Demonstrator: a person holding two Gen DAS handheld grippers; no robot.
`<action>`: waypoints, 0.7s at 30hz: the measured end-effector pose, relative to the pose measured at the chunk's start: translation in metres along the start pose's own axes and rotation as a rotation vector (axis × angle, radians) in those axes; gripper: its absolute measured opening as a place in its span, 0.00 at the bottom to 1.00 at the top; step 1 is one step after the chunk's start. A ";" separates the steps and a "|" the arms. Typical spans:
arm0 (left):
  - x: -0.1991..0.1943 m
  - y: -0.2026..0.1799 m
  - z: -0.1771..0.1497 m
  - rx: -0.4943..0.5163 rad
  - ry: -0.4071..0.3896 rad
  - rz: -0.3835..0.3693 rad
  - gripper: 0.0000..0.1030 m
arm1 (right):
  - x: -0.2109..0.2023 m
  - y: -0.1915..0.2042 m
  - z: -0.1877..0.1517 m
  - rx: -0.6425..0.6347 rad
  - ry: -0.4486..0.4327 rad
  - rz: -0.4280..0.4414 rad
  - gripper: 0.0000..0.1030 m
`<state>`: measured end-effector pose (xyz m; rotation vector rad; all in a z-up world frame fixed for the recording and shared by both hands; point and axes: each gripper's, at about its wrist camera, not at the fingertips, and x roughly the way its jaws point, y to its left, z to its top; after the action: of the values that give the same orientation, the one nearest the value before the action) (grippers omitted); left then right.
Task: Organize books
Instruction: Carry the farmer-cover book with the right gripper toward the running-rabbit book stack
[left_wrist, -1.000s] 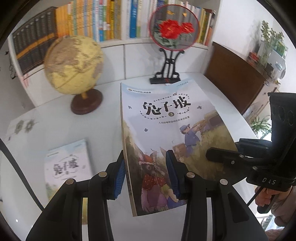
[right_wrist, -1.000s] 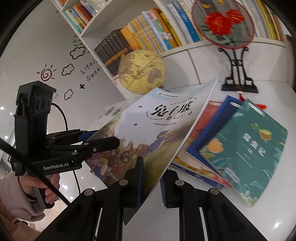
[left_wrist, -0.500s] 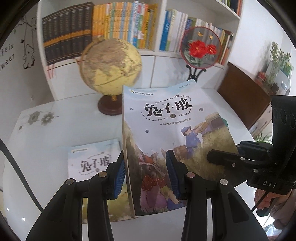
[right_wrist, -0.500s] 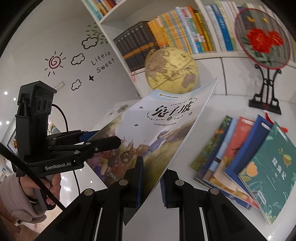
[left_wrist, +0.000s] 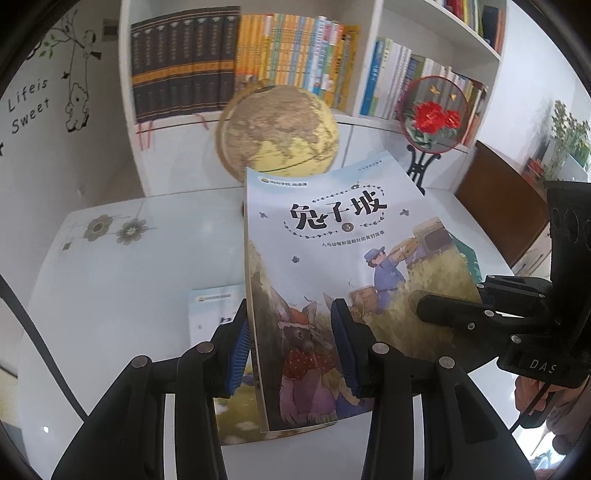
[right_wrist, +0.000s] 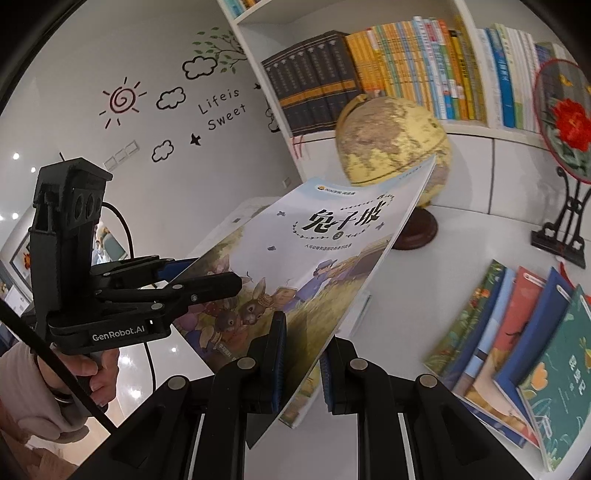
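A pale blue picture book with rabbits on its cover (left_wrist: 332, 240) (right_wrist: 332, 229) hangs tilted above the white table (left_wrist: 110, 258), held by both grippers. My left gripper (left_wrist: 291, 343) (right_wrist: 199, 277) is shut on its spine edge near the lower corner. My right gripper (right_wrist: 301, 354) (left_wrist: 443, 306) is shut on the opposite long edge. A second copy of the same title (left_wrist: 210, 306) lies flat on the table, partly hidden under the held book. Several more books (right_wrist: 517, 350) lie fanned out at the table's right.
A yellow globe (left_wrist: 277, 129) (right_wrist: 391, 140) stands at the back of the table, just behind the held book. A round red-flower fan on a black stand (left_wrist: 432, 114) (right_wrist: 565, 125) is to its right. Full bookshelves (left_wrist: 184, 62) line the wall; a brown cabinet (left_wrist: 498, 203) stands at the right.
Both grippers have carried the book leftward across the table. It now overlaps the second copy lying there, and the globe sits straight behind it. Neither grip has changed.
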<state>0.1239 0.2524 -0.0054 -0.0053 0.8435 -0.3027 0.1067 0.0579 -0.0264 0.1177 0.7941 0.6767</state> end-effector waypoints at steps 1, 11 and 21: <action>-0.001 0.006 -0.001 -0.008 0.000 0.000 0.36 | 0.004 0.004 0.002 -0.003 0.002 0.003 0.15; 0.004 0.043 -0.018 -0.069 0.024 -0.001 0.36 | 0.037 0.027 0.007 -0.026 0.043 0.017 0.15; 0.027 0.063 -0.050 -0.133 0.106 -0.002 0.36 | 0.076 0.030 -0.012 0.033 0.136 0.022 0.15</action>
<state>0.1204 0.3113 -0.0669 -0.1151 0.9679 -0.2500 0.1213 0.1255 -0.0714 0.1107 0.9361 0.6980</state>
